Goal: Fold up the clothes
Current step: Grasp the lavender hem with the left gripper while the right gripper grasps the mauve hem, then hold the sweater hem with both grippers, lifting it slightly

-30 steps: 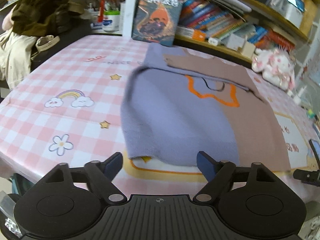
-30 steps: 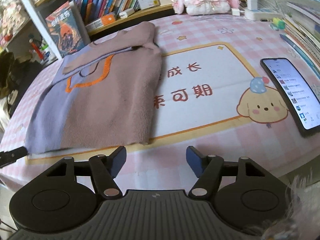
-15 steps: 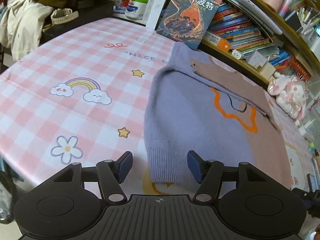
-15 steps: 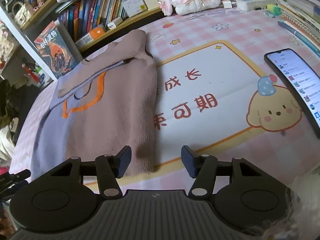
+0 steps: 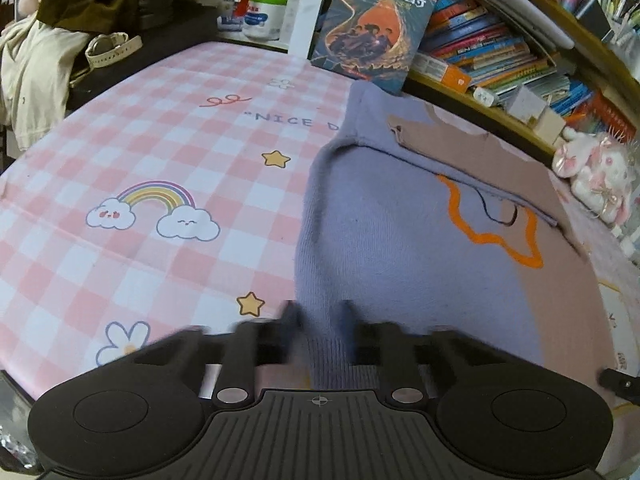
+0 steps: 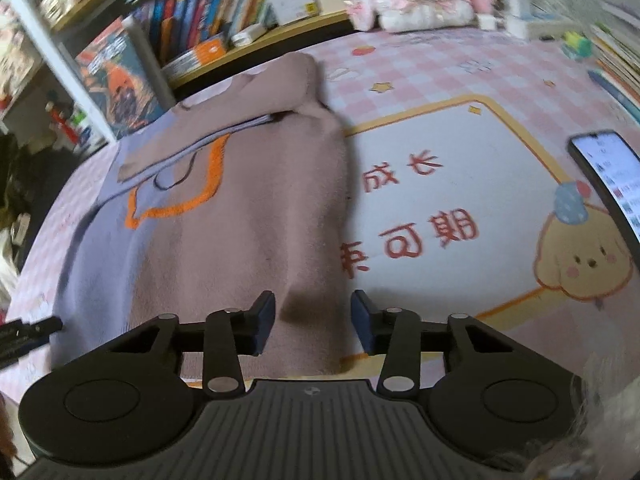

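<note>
Left gripper [image 5: 318,316], low in frame, pinches the sweater [image 5: 400,248] hem corner; right gripper [image 6: 312,316] straddles the brown hem, jaws part-open, gripping nothing

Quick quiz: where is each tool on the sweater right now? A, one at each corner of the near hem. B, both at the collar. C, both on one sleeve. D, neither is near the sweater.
A: the left tool straddles the lilac hem corner of the sweater, and the right tool straddles the brown hem corner.
</note>
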The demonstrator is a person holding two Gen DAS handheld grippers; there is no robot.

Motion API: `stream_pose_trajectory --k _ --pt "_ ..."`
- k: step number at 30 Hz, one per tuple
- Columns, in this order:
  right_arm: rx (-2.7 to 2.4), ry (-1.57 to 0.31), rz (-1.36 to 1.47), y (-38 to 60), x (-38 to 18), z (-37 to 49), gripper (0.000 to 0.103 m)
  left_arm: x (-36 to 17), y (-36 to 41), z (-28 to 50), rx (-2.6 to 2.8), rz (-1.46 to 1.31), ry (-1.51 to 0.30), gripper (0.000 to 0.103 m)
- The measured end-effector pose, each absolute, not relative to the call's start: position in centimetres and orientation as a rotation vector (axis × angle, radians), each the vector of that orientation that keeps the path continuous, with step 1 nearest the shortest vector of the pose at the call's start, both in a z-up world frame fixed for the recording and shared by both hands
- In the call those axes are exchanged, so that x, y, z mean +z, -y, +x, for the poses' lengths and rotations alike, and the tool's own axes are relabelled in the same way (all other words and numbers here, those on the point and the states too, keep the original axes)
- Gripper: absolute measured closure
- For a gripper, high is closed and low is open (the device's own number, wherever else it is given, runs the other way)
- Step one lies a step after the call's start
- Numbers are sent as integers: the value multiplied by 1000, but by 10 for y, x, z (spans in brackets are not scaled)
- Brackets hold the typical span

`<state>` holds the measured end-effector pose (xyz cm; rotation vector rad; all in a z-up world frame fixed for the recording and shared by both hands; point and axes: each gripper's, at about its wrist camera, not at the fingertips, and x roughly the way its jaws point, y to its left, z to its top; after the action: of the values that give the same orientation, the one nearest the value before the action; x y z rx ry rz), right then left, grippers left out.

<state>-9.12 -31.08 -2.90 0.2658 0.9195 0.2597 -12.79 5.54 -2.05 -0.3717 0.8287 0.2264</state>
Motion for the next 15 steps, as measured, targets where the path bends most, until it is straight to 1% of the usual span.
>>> stream_pose_trajectory --k 1,2,7,9,11,14,15 --pt "267 -919 255 308 -30 -91 79 -20 -57 -128 226 -380 -825 99" --pt "271 -924 258 307 -31 -89 91 -18 -58 -129 225 -388 -819 100" --pt "317 -859 337 311 -17 -91 92 10 -46 -135 120 -364 -685 100" --pt "377 -819 364 311 -7 -92 92 7 -45 -129 110 -366 -719 99" --pt "397 -827 377 309 -5 -87 92 0 -48 -126 116 -396 -755 97" --pt "388 -862 387 306 -9 -83 92 -8 -54 -126 133 -440 -794 92" --pt "383 -874 391 305 -11 -83 92 -9 -56 -126 136 -450 -806 85"
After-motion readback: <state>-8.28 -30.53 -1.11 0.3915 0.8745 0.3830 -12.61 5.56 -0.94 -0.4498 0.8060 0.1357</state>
